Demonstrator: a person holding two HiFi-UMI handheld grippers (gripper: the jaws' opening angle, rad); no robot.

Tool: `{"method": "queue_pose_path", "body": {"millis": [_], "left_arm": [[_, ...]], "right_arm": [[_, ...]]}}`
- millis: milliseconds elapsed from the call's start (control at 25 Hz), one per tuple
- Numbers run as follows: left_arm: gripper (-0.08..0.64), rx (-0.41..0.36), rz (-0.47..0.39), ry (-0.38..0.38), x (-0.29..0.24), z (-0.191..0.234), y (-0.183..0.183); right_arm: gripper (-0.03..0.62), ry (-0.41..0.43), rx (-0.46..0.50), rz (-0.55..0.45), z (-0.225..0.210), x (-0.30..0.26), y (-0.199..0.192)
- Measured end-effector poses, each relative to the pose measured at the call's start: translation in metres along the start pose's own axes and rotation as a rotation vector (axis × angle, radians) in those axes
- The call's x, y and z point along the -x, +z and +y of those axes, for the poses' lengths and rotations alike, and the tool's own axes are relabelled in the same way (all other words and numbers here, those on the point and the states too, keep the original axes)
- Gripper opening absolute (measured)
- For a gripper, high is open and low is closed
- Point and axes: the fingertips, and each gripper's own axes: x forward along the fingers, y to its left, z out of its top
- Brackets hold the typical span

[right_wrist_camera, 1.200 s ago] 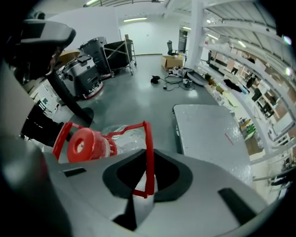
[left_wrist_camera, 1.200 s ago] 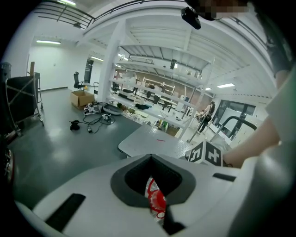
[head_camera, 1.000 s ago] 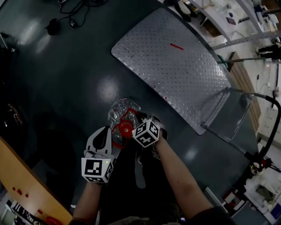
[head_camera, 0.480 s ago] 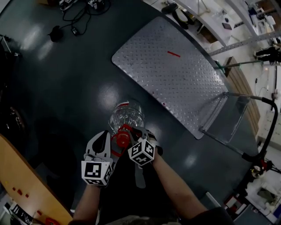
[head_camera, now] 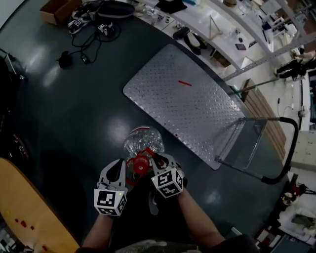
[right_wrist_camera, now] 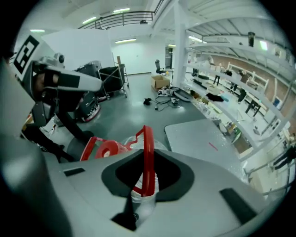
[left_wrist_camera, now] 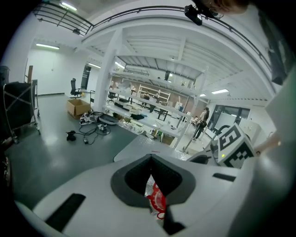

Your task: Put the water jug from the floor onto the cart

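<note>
The clear water jug [head_camera: 143, 140] with a red cap [head_camera: 140, 166] hangs just in front of me, off the dark floor. My left gripper [head_camera: 121, 167] and right gripper [head_camera: 158, 163] meet at its red carrying handle from either side. In the right gripper view the red handle [right_wrist_camera: 148, 157] runs upright between the jaws, which are opening, with the jug's neck [right_wrist_camera: 141, 203] below. A red piece of the handle [left_wrist_camera: 156, 201] sits pinched between the left jaws. The cart's metal deck [head_camera: 182, 108] lies beyond the jug, and its push bar [head_camera: 286, 148] is at the right.
Cables and a cardboard box [head_camera: 54, 11] lie on the floor at the far left. White benches [head_camera: 222, 24] run along the back. A wooden board [head_camera: 24, 207] sits at my near left, with dark equipment [right_wrist_camera: 95, 76] further left.
Both grippers have risen with the jug, which now hangs higher and closer to me. The cart looks further below and more of the room shows.
</note>
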Motion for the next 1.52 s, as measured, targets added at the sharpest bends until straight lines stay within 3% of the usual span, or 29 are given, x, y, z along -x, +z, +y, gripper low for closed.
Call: {"method": "queue_pose_path", "body": {"millis": [280,560,880,1040,1240,1520], "left_arm": [[0.008,-0.070,-0.086,-0.059,0.024,-0.009,0.070],[0.008,-0.097,-0.128,-0.104,0.034,-0.030,0.108],[0.008,-0.169,-0.185,-0.156,0.005,-0.092,0.151],[0.008,-0.160,-0.204,-0.128,-0.022,-0.112,0.169],[0.008,-0.168,-0.169,-0.132,-0.062,-0.144,0.186],[0.008,-0.197,-0.140,-0.120,-0.135,-0.198,0.218]], "right_arm": [[0.048,-0.086,-0.114,-0.077,-0.032,0.070,0.047],[0.048,-0.176,-0.213,-0.186,-0.080,0.153,0.074],[0.048,-0.268,-0.288,-0.259,-0.162,0.209,0.057],[0.048,-0.256,-0.305,-0.255,-0.203,0.215,0.043],[0.049,-0.263,-0.332,-0.233,-0.260,0.216,0.028],[0.052,-0.198,-0.401,-0.223,-0.352,0.210,0.003]]}}
